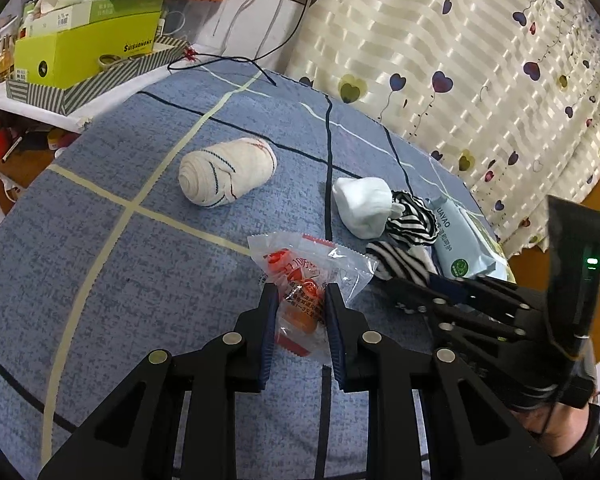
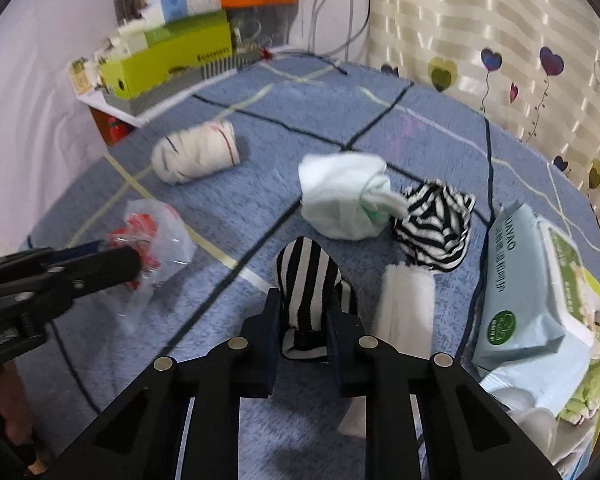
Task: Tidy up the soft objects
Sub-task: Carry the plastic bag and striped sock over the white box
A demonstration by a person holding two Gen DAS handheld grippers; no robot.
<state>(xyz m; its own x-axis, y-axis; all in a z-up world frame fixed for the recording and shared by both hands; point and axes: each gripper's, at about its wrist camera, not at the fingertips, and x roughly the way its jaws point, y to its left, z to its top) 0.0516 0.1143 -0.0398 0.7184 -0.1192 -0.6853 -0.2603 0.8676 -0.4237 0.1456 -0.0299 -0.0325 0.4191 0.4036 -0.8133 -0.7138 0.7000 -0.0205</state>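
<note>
The left gripper (image 1: 300, 300) is clamped on a clear snack packet (image 1: 306, 276) with red and orange print; the packet sits between both pads, its upper half projecting beyond the fingertips, over the blue checked cloth (image 1: 100, 280) that covers the worktop.

The right gripper (image 2: 304, 312) is clamped on a black-and-white striped sock (image 2: 308, 284), which stands upright between its fingers, its rounded end pointing away from the gripper.

Positions relative to the striped sock:
- White sock bundle (image 2: 340, 196): just beyond it, resting on the cloth.
- Second striped bundle (image 2: 436, 228): beyond and to its right, touching the white bundle.
- White rolled cloth (image 2: 404, 300): just beside it on the right.
- Pale blue wipes pack (image 2: 516, 288): further right, near the cloth's edge.
- Cream rolled towel (image 2: 198, 154): well apart, beyond and to the left.
- Snack packet: to the left.
</note>
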